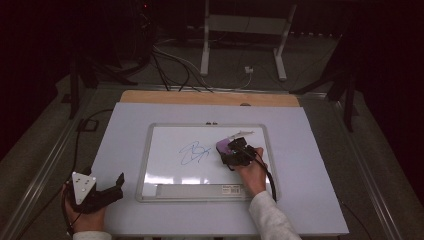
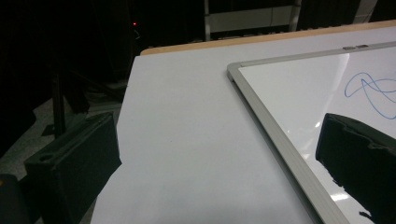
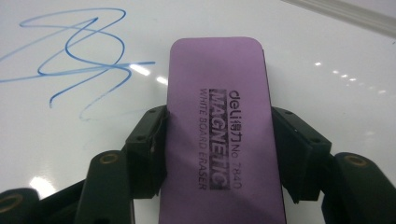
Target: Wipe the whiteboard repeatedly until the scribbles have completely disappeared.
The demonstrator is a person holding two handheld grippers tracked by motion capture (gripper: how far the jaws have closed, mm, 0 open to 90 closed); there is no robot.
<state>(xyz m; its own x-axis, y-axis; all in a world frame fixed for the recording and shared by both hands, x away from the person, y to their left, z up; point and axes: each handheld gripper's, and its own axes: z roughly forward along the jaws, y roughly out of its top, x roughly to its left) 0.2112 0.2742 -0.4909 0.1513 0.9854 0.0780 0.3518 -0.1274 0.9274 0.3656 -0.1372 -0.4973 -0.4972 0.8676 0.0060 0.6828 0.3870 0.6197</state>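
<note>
A purple magnetic whiteboard eraser lies flat on the whiteboard, and my right gripper is shut on it, a pad pressing each long side. In the high view the eraser sits just right of a blue scribble, with the right gripper over the board's right half. The scribble lies up and to the left of the eraser's front end. My left gripper rests at the table's near left corner, open with nothing between its fingers.
The whiteboard's metal frame lies on a white table cover. A pale marker lies on the board near its far right corner. Beyond the table's wooden far edge, cables and stand legs cross the floor.
</note>
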